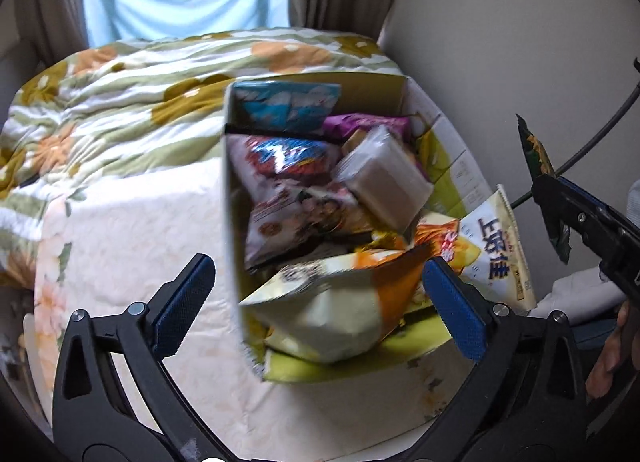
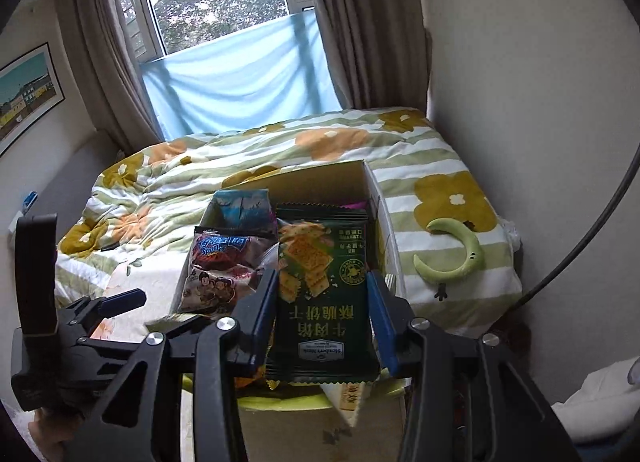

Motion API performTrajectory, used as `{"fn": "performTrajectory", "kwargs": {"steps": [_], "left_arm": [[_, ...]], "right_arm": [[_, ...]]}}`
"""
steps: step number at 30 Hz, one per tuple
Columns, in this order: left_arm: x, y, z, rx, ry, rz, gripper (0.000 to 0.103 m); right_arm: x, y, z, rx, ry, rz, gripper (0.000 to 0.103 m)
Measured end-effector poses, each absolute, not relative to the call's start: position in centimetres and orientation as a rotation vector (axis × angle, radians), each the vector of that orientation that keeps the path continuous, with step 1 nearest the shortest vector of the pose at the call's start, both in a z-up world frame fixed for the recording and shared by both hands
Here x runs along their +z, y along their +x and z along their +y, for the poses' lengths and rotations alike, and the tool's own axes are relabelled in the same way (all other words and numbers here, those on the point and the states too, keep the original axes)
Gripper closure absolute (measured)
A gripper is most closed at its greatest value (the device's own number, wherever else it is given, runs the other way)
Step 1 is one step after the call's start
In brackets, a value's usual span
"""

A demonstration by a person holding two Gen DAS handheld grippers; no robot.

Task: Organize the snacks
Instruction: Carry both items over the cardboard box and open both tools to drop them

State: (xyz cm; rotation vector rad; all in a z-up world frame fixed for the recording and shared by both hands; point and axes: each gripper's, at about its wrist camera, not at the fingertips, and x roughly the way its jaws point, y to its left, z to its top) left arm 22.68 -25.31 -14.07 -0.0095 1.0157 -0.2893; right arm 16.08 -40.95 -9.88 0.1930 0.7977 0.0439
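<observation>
Currently the right gripper clamps a dark green cracker packet, long axis pointing far, just above the snack box; left gripper gapes wide, empty, nearer the box's near-left corner.

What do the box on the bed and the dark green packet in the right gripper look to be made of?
Box: looks like corrugated cardboard, plain matte brown inside, printed outside; thin stiff walls and flaps.
Dark green packet: probably plastic film, glossy and printed, with a serrated sealed edge. The right gripper holds it flat between its pads.
</observation>
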Motion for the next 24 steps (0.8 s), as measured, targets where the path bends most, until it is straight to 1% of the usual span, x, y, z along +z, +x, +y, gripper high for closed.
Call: {"fn": "performTrajectory", "kwargs": {"steps": [8, 18, 20, 21, 22, 24], "left_arm": [[-12.9, 21.9, -21.9, -0.181, -0.040, 0.998, 0.000], [-11.5, 21.3, -20.2, -0.113, -0.022, 0.981, 0.000], [-11.4, 21.2, -19.9, -0.110, -0.019, 0.979, 0.000], [-11.3, 21.0, -19.8, -0.108, -0.014, 0.977, 0.000], [-11.2, 20.9, -19.7, -0.108, -0.009, 0.977, 0.000], [-11.2, 20.5, -19.4, -0.110, -0.001, 0.978, 0.000]], "right_arm": [[-9.6, 17.6, -40.8, 0.126, 0.179, 0.813, 0.063], [-10.7, 21.4, -39.1, 0.260, 0.138, 0.910, 0.062], [-11.5, 22.1, -38.9, 0.275, 0.156, 0.946, 0.056], [-11.5, 22.1, -38.9, 0.275, 0.156, 0.946, 0.045], [-11.6, 22.1, -38.9, 0.264, 0.159, 0.953, 0.024], [-11.4, 21.5, -38.8, 0.238, 0.162, 0.950, 0.000]]}}
